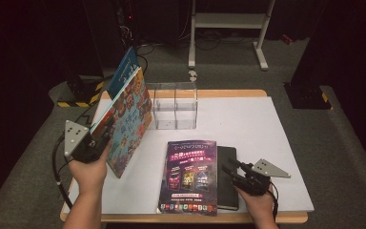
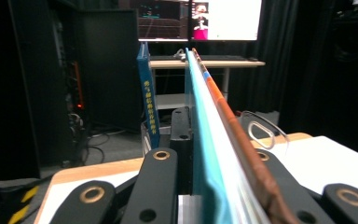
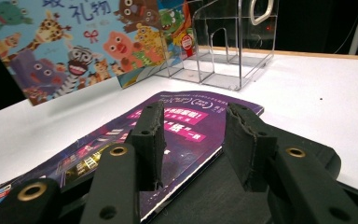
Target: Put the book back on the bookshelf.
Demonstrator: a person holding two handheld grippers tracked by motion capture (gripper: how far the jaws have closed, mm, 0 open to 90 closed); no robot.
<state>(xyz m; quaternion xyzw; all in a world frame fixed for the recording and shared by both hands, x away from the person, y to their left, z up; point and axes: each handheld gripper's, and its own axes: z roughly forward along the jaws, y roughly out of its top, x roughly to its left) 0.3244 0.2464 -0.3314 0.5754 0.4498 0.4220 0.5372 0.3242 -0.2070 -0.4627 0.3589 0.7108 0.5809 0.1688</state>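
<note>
The left gripper [image 1: 106, 131], at the left of the high view, is clenched on the picture book [image 1: 128, 121], which stands on edge, lifted and tilted, just left of the clear rack [image 1: 174, 107] at the frame's upper middle. A blue book [image 1: 124, 67] stands behind it. The right gripper [image 1: 232, 170], lower right, has its jaws apart with nothing between them, hovering over the purple magazine [image 1: 189, 174] and the black notebook [image 1: 227, 176] that lie flat at lower centre.

The risk, as I judge it: the grip sits near one lower corner of a wide, thin book, so it could pivot or slip in the jaws. On the way to a rack slot its far edge might strike a divider and shove the light rack across the table [image 1: 267, 124].

The left gripper view shows the picture book [image 2: 205, 154] edge-on, pinched between the jaws. The right gripper view shows its cartoon-animal cover [image 3: 74, 46] and the rack [image 3: 223, 42] dividers.
</note>
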